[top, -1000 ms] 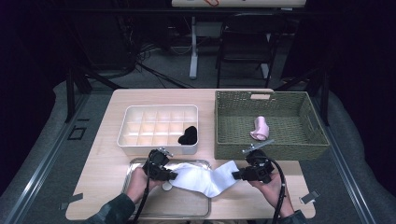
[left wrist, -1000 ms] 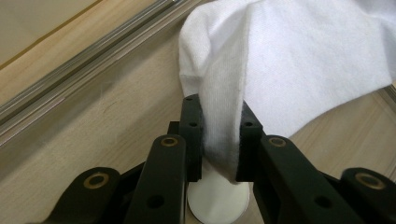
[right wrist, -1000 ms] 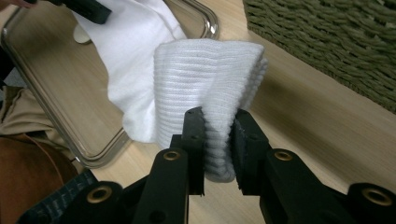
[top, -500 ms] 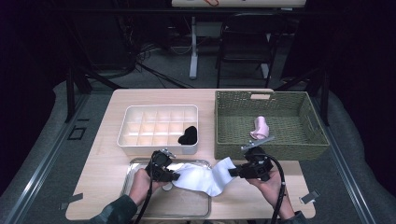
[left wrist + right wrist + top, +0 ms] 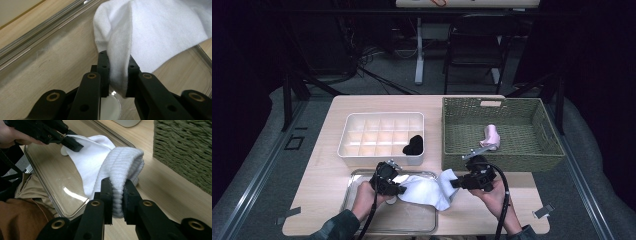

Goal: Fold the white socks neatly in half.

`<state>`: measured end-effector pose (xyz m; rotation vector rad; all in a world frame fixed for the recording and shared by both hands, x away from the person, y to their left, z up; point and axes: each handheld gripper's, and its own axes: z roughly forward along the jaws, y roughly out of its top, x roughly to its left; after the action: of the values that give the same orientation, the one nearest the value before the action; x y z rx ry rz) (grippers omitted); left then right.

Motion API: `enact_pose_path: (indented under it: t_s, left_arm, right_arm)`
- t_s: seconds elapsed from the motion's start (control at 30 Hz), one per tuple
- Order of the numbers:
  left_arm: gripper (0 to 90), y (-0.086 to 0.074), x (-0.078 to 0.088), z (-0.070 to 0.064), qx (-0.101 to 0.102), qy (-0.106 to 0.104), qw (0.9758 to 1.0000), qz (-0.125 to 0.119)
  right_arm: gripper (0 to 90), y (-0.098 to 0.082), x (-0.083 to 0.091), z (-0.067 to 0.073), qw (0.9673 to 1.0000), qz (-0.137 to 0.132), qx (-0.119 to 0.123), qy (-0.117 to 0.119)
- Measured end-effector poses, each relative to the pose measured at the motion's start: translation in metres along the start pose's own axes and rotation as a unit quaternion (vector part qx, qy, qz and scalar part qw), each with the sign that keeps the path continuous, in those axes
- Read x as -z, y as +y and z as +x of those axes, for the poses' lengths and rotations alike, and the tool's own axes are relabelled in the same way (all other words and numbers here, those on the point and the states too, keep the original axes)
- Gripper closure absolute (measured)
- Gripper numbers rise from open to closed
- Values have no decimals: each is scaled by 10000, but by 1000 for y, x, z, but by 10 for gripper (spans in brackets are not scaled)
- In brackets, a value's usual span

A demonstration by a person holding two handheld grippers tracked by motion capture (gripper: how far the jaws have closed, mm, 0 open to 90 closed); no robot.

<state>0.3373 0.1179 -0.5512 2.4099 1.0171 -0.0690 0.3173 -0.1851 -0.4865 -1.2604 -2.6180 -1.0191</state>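
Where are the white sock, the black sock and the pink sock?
white sock (image 5: 424, 191), high view, middle of the fabric between the grippers.
black sock (image 5: 414, 145), high view, its centre.
pink sock (image 5: 491, 136), high view, its middle.

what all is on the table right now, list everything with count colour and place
white sock: 1, white, over the tray's right end, held at both ends
tray: 1, clear with metal rim, near edge
divided box: 1, white, left of centre
black sock: 1, black, in the box's near right corner
wicker basket: 1, green, right
pink sock: 1, pink, in the basket
table: 1, light wood
left gripper: 1, black, shut on sock's toe end
right gripper: 1, black, shut on ribbed cuff
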Motion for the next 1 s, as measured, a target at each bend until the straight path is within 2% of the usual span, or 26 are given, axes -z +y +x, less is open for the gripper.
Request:
enact_pose_path:
  t_s: [0.23, 0.33, 0.4, 0.43, 0.5, 0.6, 0.63, 0.73, 0.77, 0.83, 1.0]
  left_arm:
    - [807, 3, -1, -7, -15, -5, 10000, -54]
    - [808, 3, -3, -8, 58, -44, 10000, -30]
    - [807, 4, -4, -6, 170, -173, 9997, -62]
    - [807, 5, -4, -6, 195, -195, 9996, -61]
    - [807, 5, -5, -6, 200, -219, 9995, -53]
    - [806, 5, -5, -7, 182, -233, 9996, -45]
    - [806, 6, -5, -7, 186, -258, 9995, -40]
    - [805, 7, -5, -8, 209, -299, 9993, -65]
    - [805, 8, -5, -9, 240, -234, 9994, -95]
    - [803, 8, -6, -9, 230, -294, 9993, -67]
    - [795, 10, -10, -11, 182, -340, 9992, -66]
  right_arm:
    - [821, 13, -1, 8, 9999, -81, 103, 24]
    - [823, 19, -5, 13, 9998, -17, 208, 6]
    - [824, 25, -14, 18, 9994, 163, 283, -82]
    - [824, 25, -14, 18, 9994, 163, 283, -82]
    - [824, 31, -25, 20, 9992, 234, 304, -97]
    - [824, 35, -31, 22, 9987, 343, 369, -107]
    - [824, 38, -38, 25, 9987, 361, 363, -52]
    - [824, 45, -46, 30, 9978, 439, 489, -70]
    - [824, 45, -46, 30, 9978, 439, 489, -70]
    - [824, 49, -54, 35, 9967, 547, 588, -112]
    - [823, 51, -64, 40, 9958, 620, 659, -100]
